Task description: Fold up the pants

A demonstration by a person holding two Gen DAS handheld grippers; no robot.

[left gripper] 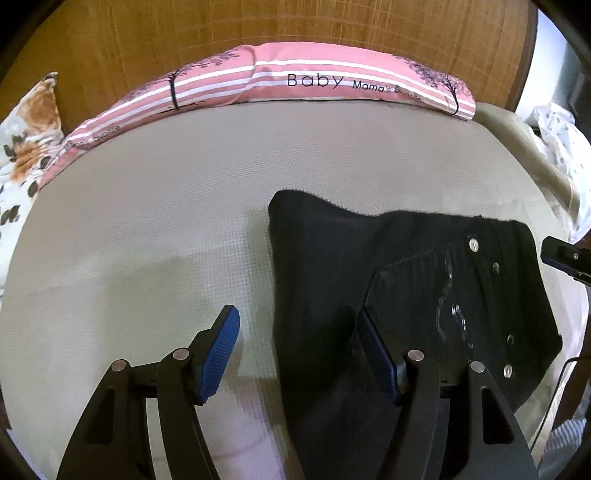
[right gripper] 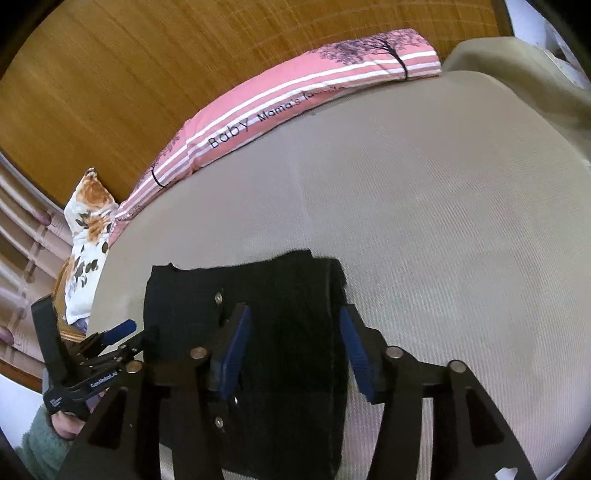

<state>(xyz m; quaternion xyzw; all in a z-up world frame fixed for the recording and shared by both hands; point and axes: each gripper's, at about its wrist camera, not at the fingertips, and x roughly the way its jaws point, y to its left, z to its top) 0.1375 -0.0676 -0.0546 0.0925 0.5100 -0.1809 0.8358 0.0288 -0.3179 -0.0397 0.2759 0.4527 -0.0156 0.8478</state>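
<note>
From my left I see a white pillow with an orange and brown floral print at the bed's far corner, then a long pink pillow with white stripes and the word "Baby" lying against the wooden headboard. My left gripper has its blue-padded jaws spread wide over the beige textured bed cover; one pad hangs above bare cover, the other above the left edge of the black folded pants with metal snap buttons, and neither seems to press the cloth, though the dark fabric makes that hard to judge. The pants lie flat on the cover's near part. My right gripper has its jaws parted astride the pants' right edge, gripping nothing.
</note>
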